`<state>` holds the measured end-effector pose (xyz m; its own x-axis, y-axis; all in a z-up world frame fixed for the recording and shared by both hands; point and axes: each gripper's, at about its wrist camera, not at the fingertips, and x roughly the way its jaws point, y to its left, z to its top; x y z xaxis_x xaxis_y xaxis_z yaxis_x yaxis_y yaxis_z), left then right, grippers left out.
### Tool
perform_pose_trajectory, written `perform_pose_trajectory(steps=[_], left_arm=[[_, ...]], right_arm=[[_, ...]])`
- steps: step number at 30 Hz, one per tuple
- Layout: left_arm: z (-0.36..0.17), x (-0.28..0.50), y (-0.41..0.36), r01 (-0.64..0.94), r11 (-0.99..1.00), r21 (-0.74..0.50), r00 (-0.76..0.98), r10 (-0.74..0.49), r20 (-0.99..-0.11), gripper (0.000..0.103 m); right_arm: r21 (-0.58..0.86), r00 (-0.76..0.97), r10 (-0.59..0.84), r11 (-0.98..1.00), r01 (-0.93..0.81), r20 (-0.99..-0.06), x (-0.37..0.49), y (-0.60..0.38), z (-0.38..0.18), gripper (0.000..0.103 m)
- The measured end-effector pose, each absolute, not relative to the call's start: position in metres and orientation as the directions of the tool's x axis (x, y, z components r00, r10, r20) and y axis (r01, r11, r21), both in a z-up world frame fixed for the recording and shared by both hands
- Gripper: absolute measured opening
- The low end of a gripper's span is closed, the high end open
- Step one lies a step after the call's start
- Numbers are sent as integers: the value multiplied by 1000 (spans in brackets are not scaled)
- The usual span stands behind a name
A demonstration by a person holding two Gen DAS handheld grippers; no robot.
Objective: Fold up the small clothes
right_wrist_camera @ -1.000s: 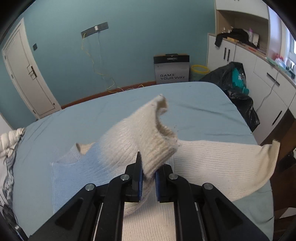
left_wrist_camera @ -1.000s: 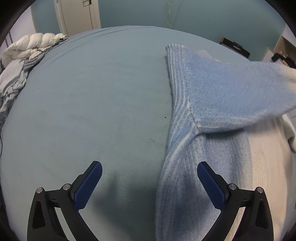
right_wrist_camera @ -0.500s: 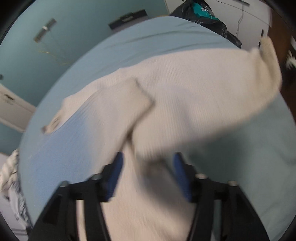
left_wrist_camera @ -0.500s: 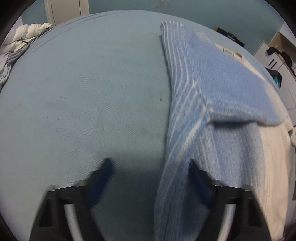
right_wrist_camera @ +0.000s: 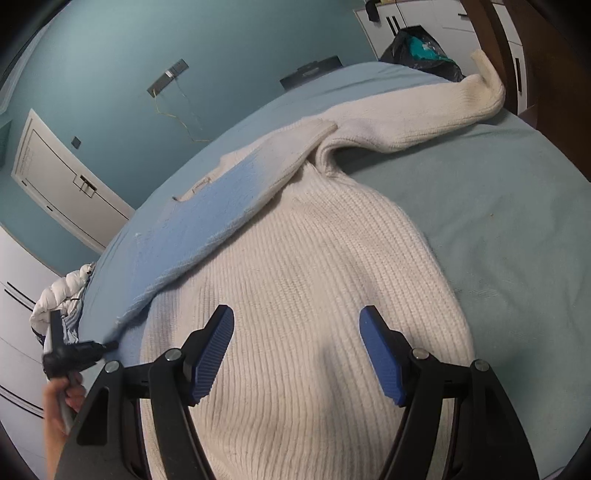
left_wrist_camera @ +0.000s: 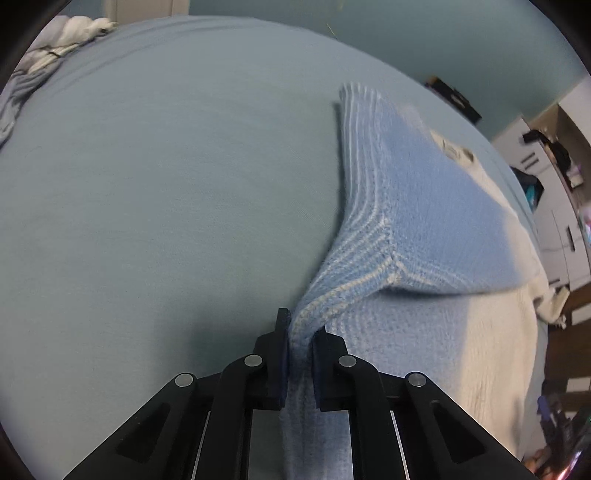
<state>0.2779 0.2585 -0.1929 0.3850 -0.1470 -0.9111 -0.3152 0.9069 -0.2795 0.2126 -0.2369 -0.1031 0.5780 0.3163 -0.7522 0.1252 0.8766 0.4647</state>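
Note:
A knitted sweater, blue (left_wrist_camera: 424, 206) on one side and fading to cream (right_wrist_camera: 314, 277) on the other, lies flat on the bed. One sleeve (right_wrist_camera: 251, 184) is folded across its body. The other, cream sleeve (right_wrist_camera: 424, 118) stretches away to the far right. My left gripper (left_wrist_camera: 301, 332) is shut on the sweater's blue ribbed edge, which bunches up between the pads. In the right wrist view it shows small at the lower left (right_wrist_camera: 107, 345), with a hand (right_wrist_camera: 59, 398) behind it. My right gripper (right_wrist_camera: 297, 321) hovers open over the cream body, with nothing between its fingers.
The light blue bed sheet (left_wrist_camera: 166, 184) spreads wide to the left of the sweater. A white bundled duvet (left_wrist_camera: 74, 33) lies at the bed's far left edge. Beyond the bed are a white door (right_wrist_camera: 66, 177), a black bag (right_wrist_camera: 421, 51) and white cabinets (left_wrist_camera: 546, 221).
My left gripper closed from wide open onto the blue edge. My right gripper let go of the cream sleeve, which now lies across the body, and dropped over the cream part.

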Motion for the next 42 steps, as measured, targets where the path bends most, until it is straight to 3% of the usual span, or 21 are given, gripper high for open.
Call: perform_pose_trajectory(steps=[4, 6, 10, 11, 12, 14, 15, 18, 20, 24, 31, 34, 38, 42], left_arm=[[-231, 286, 253, -308, 933, -189, 263, -107, -959, 10], [-231, 285, 245, -285, 945, -159, 294, -72, -953, 13], [-222, 274, 235, -248, 950, -191, 282, -118, -952, 29], [-216, 271, 233, -245, 950, -196, 277, -125, -953, 41], [-209, 268, 232, -248, 950, -191, 290, -115, -950, 61], [-183, 263, 229, -269, 951, -152, 350, -50, -935, 91], [-170, 262, 227, -275, 950, -145, 388, -28, -921, 93], [-139, 275, 206, -252, 957, -144, 447, -17, -894, 95], [-126, 291, 182, -199, 967, -158, 482, -44, -875, 102], [-128, 326, 138, -83, 994, -74, 487, -25, -873, 103], [-222, 371, 100, -68, 998, 19, 263, 36, -964, 103], [-234, 365, 92, -23, 994, 104, 291, 106, -951, 103], [-217, 367, 83, -35, 987, 156, 233, 160, -959, 103], [-167, 350, 78, -90, 995, 49, 312, 75, -947, 103]], right_arm=[[457, 563, 310, 879, 137, -766, 215, -233, -121, 67], [453, 549, 307, 879, 150, -778, 212, -232, -135, 67], [463, 538, 313, 871, 166, -782, 211, -236, -144, 67], [462, 541, 313, 872, 162, -780, 210, -236, -142, 67], [457, 543, 311, 876, 155, -780, 209, -234, -142, 67], [430, 545, 294, 892, 138, -785, 209, -229, -141, 67], [416, 546, 285, 900, 130, -788, 208, -226, -140, 67], [373, 557, 258, 922, 101, -789, 205, -218, -137, 67], [346, 556, 242, 934, 87, -795, 205, -213, -137, 67], [332, 552, 236, 940, 79, -800, 206, -210, -141, 67], [354, 554, 252, 931, 84, -794, 205, -215, -147, 67], [361, 549, 260, 929, 83, -794, 206, -216, -150, 67], [377, 538, 274, 922, 88, -797, 207, -218, -154, 67], [391, 541, 283, 915, 94, -792, 206, -220, -155, 67]])
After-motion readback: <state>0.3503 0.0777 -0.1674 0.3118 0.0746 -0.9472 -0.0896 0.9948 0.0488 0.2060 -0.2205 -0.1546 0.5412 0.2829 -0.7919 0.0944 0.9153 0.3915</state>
